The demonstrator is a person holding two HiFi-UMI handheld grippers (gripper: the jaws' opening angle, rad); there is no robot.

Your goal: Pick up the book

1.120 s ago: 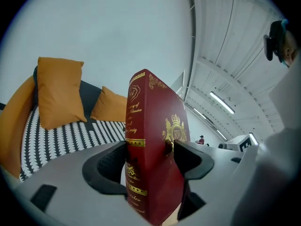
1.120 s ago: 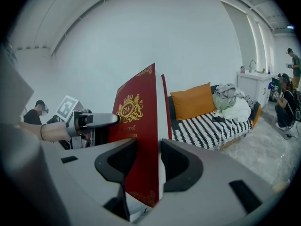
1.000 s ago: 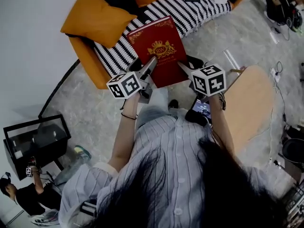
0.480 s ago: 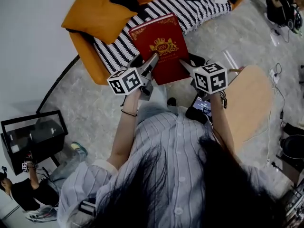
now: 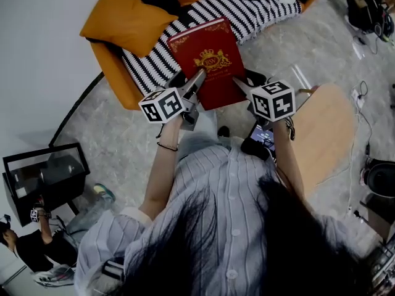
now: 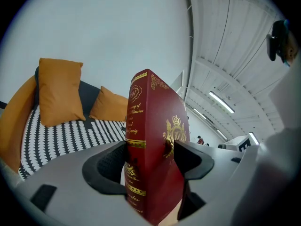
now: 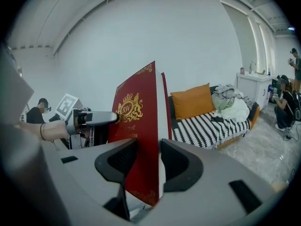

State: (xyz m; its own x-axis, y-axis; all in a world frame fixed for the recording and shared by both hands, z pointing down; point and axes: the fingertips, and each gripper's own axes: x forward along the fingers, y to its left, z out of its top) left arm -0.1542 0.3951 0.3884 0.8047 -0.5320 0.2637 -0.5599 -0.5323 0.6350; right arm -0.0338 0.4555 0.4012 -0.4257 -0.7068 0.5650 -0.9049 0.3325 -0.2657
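A dark red book (image 5: 210, 60) with a gold crest is held in the air above the sofa's front edge, cover up in the head view. My left gripper (image 5: 199, 78) is shut on its near left edge, the spine side. My right gripper (image 5: 237, 82) is shut on its near right edge. In the left gripper view the book (image 6: 153, 147) stands upright between the black pads, spine facing the camera. The right gripper view shows the book (image 7: 138, 135) clamped between both pads, with the left gripper (image 7: 89, 118) on its far side.
An orange sofa (image 5: 114, 79) with a striped black-and-white cover (image 5: 241, 14) and orange cushions (image 5: 126, 20) lies ahead. A round wooden table (image 5: 327, 134) stands at the right. A black glass-sided box (image 5: 43, 180) and a seated person (image 5: 31, 251) are at the lower left.
The book has shifted slightly up and to the right in the head view along with both grippers; since half a second ago nothing has moved.
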